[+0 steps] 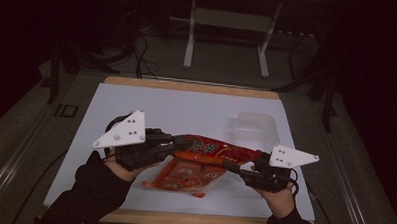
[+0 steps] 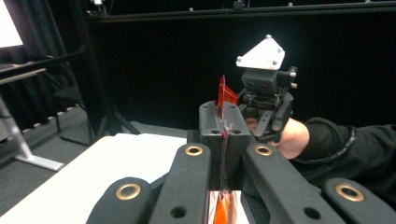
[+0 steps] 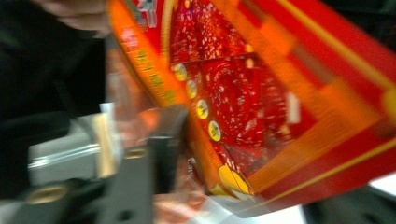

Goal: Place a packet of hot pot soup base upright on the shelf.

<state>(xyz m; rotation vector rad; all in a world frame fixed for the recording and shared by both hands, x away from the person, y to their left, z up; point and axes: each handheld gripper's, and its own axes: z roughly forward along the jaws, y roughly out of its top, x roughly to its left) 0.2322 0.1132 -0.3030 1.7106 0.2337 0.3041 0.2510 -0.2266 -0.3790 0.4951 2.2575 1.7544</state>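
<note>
The glossy red-and-orange printed plastic snack packet (image 1: 212,150) hangs lifted above the white table sheet (image 1: 186,109), stretched between the left gripper (image 1: 173,141), clamped tight on its left end, and the right gripper (image 1: 232,168), whose grip on its right end I cannot tell.

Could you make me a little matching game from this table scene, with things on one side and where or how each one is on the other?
Things:
1. red snack packet
2. second red packet
3. clear plastic tub
4. left gripper

Places or states:
A. stands alone on the white table top, toward the far right
B. lies flat on the table under the lifted one
C. jaws shut on a packet's edge
D. held up in the air between the two grippers

Pairs: 1-D, 2-B, 3-A, 4-C
</note>
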